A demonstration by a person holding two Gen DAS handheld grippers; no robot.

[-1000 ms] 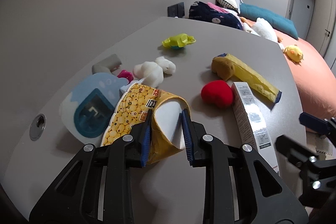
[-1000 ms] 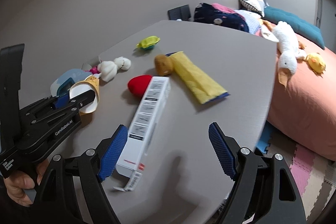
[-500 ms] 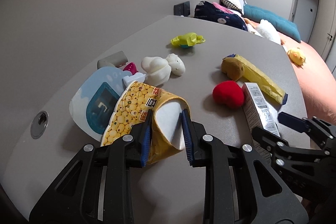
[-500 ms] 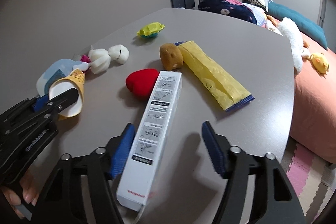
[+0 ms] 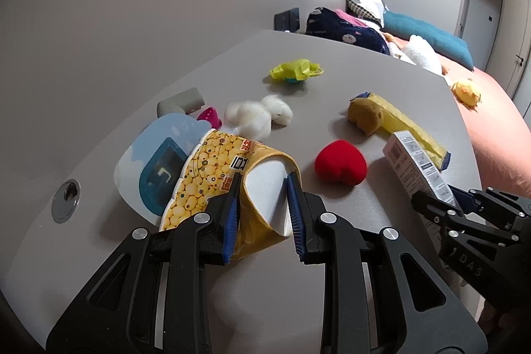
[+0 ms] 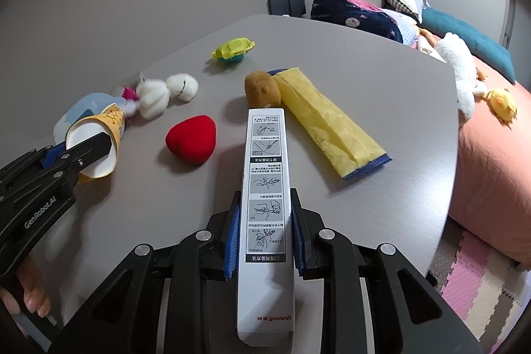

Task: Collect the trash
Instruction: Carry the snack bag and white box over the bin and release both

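My right hand-held gripper [image 6: 262,231] is closing on the white box [image 6: 265,188]; my left hand-held gripper [image 5: 262,211] pinches the paper cup [image 5: 232,175]. Gripped near one end, the long box could swing and slip out.

left wrist: sits behind left gripper [image 5: 262,198], looks down-forward, close over table [image 5: 381,82] | right wrist: behind right gripper [image 6: 264,221], same tilt | shared: red heart [image 5: 340,162], yellow packet [image 6: 327,121], bed [image 6: 491,121]
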